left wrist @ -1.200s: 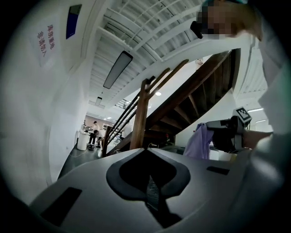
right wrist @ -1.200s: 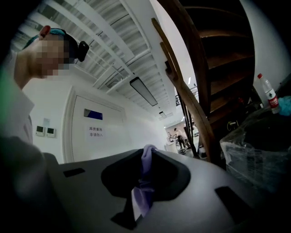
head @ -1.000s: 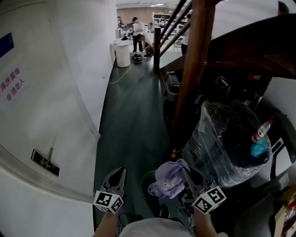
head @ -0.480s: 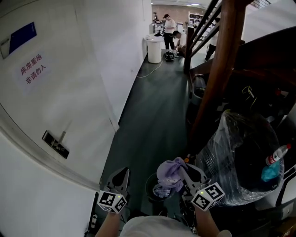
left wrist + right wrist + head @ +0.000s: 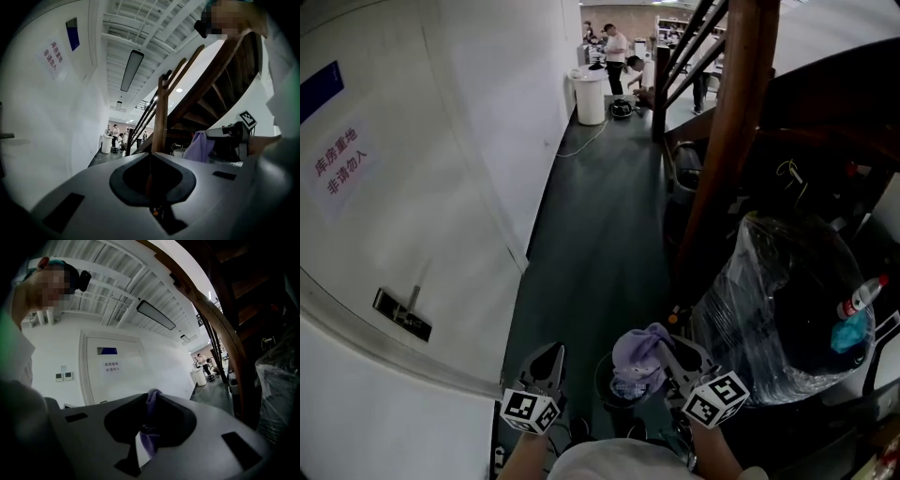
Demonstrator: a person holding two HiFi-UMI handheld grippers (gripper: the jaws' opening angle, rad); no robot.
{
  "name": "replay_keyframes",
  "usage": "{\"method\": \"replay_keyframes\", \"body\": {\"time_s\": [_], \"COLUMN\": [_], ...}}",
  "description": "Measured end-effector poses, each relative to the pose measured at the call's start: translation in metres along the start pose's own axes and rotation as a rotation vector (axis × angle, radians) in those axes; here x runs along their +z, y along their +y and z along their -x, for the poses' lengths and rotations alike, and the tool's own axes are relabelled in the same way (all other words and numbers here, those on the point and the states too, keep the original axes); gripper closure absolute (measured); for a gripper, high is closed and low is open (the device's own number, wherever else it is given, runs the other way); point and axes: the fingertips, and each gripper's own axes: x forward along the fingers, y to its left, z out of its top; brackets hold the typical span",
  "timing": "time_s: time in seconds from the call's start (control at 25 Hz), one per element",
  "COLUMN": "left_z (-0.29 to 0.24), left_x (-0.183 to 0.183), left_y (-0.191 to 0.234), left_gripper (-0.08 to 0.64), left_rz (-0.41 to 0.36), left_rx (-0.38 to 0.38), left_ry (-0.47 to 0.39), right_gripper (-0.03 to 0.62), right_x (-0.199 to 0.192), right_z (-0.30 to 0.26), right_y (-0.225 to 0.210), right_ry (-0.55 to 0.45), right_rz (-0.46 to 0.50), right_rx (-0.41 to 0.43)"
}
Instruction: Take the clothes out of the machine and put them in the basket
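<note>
Dark floor [image 5: 591,225]: wrapped bundle [image 5: 769,300] flanks right gripper [image 5: 667,354], jaws pinching lilac cloth [image 5: 636,354]; left gripper [image 5: 548,354], jaws together.

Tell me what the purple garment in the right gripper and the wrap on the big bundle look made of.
The purple garment: soft fabric, knit or woven, matte; it droops in loose folds. The wrap: probably thin clear plastic film, glossy; it wrinkles, glints and shows dark contents through it.

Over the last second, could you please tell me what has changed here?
The right gripper has carried the purple garment slightly inward and down over the dark basket, still clamped on it. The left gripper stayed put, shut and empty; nothing was released.
</note>
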Motion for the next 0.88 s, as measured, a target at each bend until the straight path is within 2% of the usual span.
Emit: {"method": "replay_keyframes", "body": {"time_s": [0.28, 0.48, 0.64, 0.88], "left_z": [-0.004, -0.016, -0.022, -0.029], "left_x": [-0.010, -0.032, -0.042, -0.062], "left_y": [0.034, 0.049, 0.047, 0.041], "left_gripper": [0.538, 0.538, 0.538, 0.538], "left_rz": [0.030, 0.047, 0.036, 0.030], "left_rx": [-0.062, -0.104, -0.149, -0.173], "left_ry": [0.040, 0.070, 0.103, 0.156], "right_gripper": [0.541, 0.541, 0.540, 0.540], "right_x": [-0.019, -0.037, -0.053, -0.081], "right_z": [-0.012, -0.021, -0.021, -0.023], "right_y": [0.008, 0.002, -0.003, -0.018], "right_ry": [0.020, 0.026, 0.042, 0.098], "right_rz": [-0.013, -0.021, -0.033, -0.059], "right_rx": [-0.123, -0.171, -0.215, -0.241]}}
